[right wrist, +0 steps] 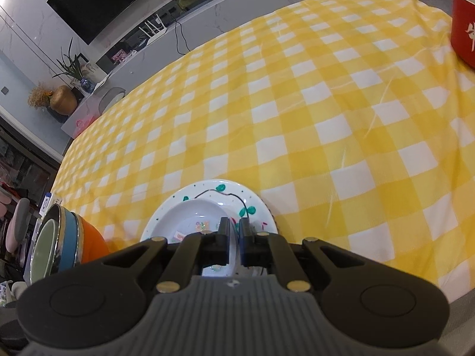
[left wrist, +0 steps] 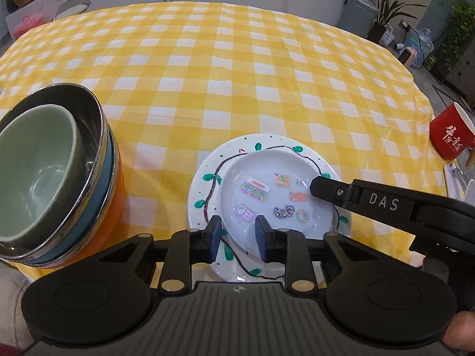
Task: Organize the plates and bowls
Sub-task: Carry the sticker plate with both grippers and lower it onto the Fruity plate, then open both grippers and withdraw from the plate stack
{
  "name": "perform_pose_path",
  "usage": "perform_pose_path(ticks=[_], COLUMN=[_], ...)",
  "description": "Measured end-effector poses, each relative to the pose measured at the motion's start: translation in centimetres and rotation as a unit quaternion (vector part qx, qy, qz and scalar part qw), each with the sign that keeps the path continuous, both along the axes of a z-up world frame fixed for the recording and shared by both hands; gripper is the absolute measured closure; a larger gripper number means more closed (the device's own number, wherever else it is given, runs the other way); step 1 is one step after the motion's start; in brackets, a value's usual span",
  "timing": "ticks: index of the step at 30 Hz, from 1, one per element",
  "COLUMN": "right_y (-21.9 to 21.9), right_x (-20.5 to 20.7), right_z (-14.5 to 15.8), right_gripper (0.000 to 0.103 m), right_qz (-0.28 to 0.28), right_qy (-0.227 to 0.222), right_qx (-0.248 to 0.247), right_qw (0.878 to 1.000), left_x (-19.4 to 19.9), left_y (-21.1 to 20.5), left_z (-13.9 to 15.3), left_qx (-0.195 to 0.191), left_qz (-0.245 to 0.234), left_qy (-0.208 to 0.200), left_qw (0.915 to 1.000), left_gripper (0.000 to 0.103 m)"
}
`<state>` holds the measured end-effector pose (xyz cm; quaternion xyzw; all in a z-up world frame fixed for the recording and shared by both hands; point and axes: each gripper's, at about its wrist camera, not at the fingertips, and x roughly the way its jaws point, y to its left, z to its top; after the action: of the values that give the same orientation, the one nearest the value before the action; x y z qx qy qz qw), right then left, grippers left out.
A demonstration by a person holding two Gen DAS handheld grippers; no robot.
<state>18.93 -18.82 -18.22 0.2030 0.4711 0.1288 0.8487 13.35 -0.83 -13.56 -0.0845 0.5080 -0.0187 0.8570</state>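
A yellow-and-white checked tablecloth [left wrist: 237,74] carries a white plate [left wrist: 204,190] with green leaves; on the plate, a white sticker-dotted dish [left wrist: 267,178]. Left of the plate, green, steel, blue, orange bowls [left wrist: 44,178]; right, a red cup [left wrist: 448,136].

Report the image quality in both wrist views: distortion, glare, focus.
Left wrist: strong fisheye curve on the checked tablecloth, bright reflection on the steel bowl, sharp centre. Right wrist: same bending, tilted horizon, red cup cropped at the edge, no strong glare.

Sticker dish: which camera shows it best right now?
Left wrist: the sticker dish shows nearly whole on the painted plate, stickers readable. In the right wrist view only its far part shows; the right gripper hides the rest.
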Motion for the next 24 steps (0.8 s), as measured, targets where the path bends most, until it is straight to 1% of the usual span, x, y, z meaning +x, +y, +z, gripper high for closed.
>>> perform_pose_path(ticks=[2,5,8,10,13,15,16,18,21,23,24], right_y=[0.1,0.2,0.4,0.4,0.3,0.3,0.2,0.1,0.0,0.1,0.1], right_x=[-0.1,-0.2,-0.3,-0.4,-0.5,-0.6,-0.6,-0.8,-1.0,-1.3,-1.5], right_z=[0.1,0.2,0.5,0.6,0.7,0.8,0.9,1.2,2.0,2.6,2.9], right_gripper=[0.098,0.098,0.097,0.097,0.096,0.094,0.091,0.086,0.08,0.07,0.068], right_qz=[0.003,0.004,0.001,-0.005,-0.009,-0.008,-0.007,-0.01,-0.012,-0.014,-0.016], right_qy=[0.0,-0.004,-0.008,-0.01,-0.012,-0.015,-0.017,-0.02,-0.03,-0.04,-0.045], right_qx=[-0.005,-0.015,-0.027,-0.034,-0.028,-0.024,-0.022,-0.018,-0.017,-0.02,-0.02], right_qw=[1.0,1.0,1.0,0.999,1.0,1.0,1.0,1.0,0.999,0.999,0.999], left_x=[-0.1,-0.3,-0.5,-0.7,-1.0,-1.2,-1.1,-1.3,-1.7,-2.0,-2.1], left_y=[0.0,-0.5,-0.7,-0.8,-0.8,-0.6,-0.5,-0.4,-0.4,-0.3,-0.3], left_z=[0.0,0.0,0.2,0.4,1.0,1.5,1.8,2.6,3.7,4.3,4.6], left_qx=[-0.003,0.016,0.022,0.02,0.03,0.033,0.034,0.035,0.041,0.042,0.042], left_qz=[-0.006,-0.03,-0.035,-0.044,-0.041,-0.026,-0.019,-0.019,-0.02,-0.021,-0.022], left_qy=[0.001,-0.003,-0.008,-0.013,-0.029,-0.032,-0.034,-0.047,-0.065,-0.074,-0.079], left_qw=[1.0,0.9994,0.9991,0.9988,0.9983,0.9986,0.9987,0.9981,0.9968,0.9961,0.9957], left_gripper=[0.066,0.063,0.059,0.059,0.054,0.054,0.054,0.052,0.047,0.039,0.038])
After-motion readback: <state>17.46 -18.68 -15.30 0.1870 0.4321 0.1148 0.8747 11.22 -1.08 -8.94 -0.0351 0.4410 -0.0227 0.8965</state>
